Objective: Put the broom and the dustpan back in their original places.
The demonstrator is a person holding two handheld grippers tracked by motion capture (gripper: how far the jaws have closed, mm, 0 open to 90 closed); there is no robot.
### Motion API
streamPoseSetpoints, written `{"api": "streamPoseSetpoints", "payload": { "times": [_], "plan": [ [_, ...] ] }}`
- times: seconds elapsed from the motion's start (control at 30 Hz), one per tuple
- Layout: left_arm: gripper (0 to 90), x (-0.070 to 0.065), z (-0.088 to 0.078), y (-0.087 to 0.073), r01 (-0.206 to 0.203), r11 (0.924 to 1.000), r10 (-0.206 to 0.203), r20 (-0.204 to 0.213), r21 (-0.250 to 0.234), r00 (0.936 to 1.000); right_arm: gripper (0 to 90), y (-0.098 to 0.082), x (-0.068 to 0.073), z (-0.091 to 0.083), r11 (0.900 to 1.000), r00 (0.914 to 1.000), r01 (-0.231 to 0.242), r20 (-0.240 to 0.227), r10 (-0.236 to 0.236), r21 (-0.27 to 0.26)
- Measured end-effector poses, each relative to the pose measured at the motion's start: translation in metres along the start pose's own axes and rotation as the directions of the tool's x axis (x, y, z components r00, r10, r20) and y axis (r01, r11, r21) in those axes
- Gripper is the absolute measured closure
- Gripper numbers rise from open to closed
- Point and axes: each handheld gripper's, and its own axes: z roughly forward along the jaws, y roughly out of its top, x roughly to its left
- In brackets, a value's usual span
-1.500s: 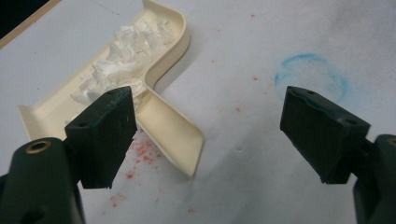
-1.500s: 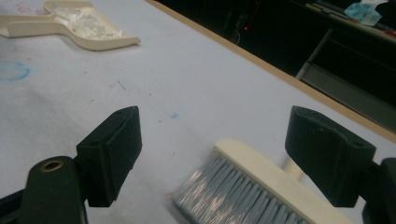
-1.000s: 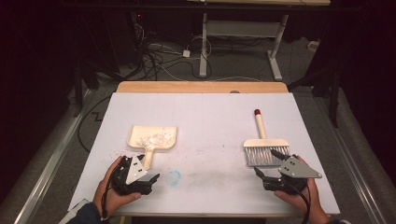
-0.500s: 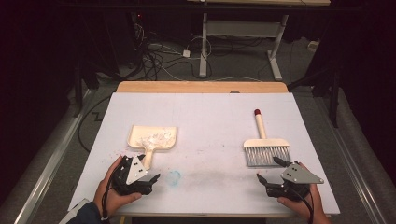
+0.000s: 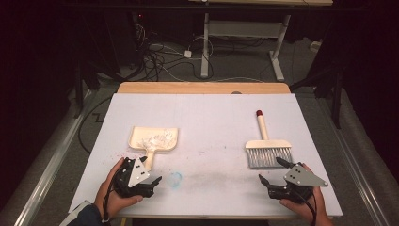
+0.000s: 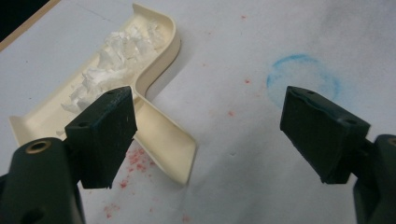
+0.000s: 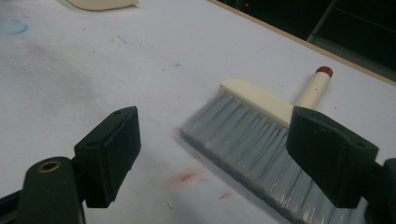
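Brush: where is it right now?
In the high view the brush lies flat on the table's right side, bristles toward the person, just beyond the open right gripper and untouched by it.

Dustpan (image 5: 154,139): cream plastic, flat on table, left-centre; pan end faces far side, handle toward near edge; holds heap of white crumbly bits (image 6: 114,56). Brush (image 5: 267,145): cream head & handle w/ red tip, grey bristles toward near edge; lies flat, right side, well apart from dustpan.
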Motion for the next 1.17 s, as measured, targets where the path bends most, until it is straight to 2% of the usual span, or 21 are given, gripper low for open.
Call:
{"api": "streamPoseSetpoints", "payload": {
  "times": [1.0, 1.17],
  "plan": [
    [18.0, -0.0008, 0.0041, 0.0009, -0.006, 0.9999, 0.006, 0.009, 0.01, 0.9999, 18.6, 0.0018, -0.0003, -0.0012, 1.0, 1.0, 0.004, 0.005, -0.004, -0.006],
    [18.0, -0.0048, 0.0048, 0.0002, -0.031, 0.999, 0.03, 0.008, 0.032, 0.9995, 18.6, 0.0034, -0.0001, 0.0012, 1.0, 1.0, 0.003, 0.0, -0.003, -0.009]
  ]
}}
